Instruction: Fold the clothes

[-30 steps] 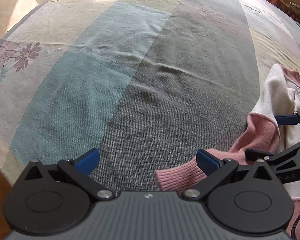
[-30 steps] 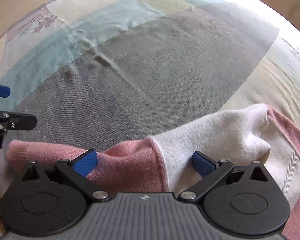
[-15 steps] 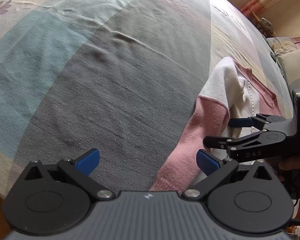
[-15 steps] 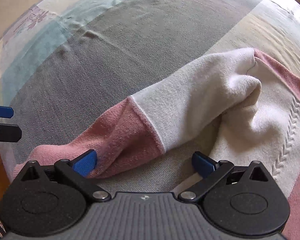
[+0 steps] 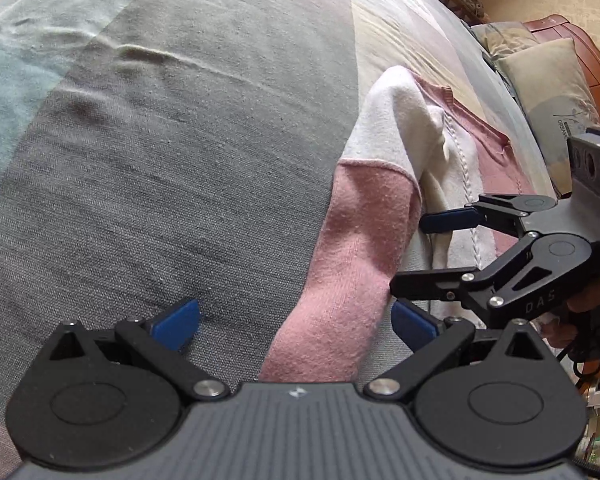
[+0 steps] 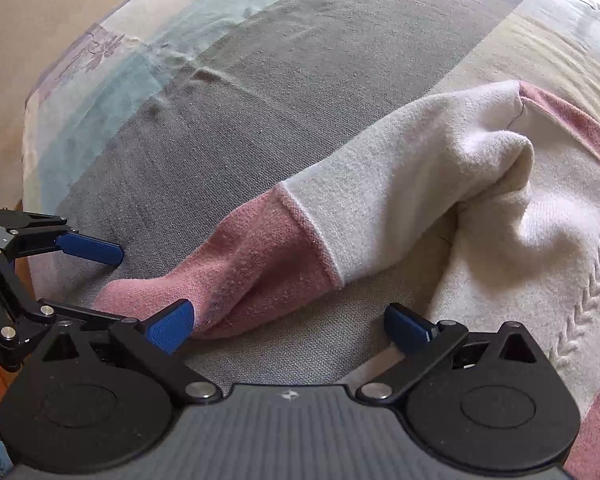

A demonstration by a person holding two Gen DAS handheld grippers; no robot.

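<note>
step: fold sleeve inward | left gripper released, straddling pink cuff lower centre | right gripper released, mid-sleeve | advice: pinch both layers before lifting onto sweater

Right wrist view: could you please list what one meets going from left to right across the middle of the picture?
Left gripper → pink cuff end of the sleeve → white upper sleeve → white cable-knit body of the sweater, all lying on the striped bedspread.

Sunlit patchwork bedspread; pillow, perhaps wooden headboard.
</note>
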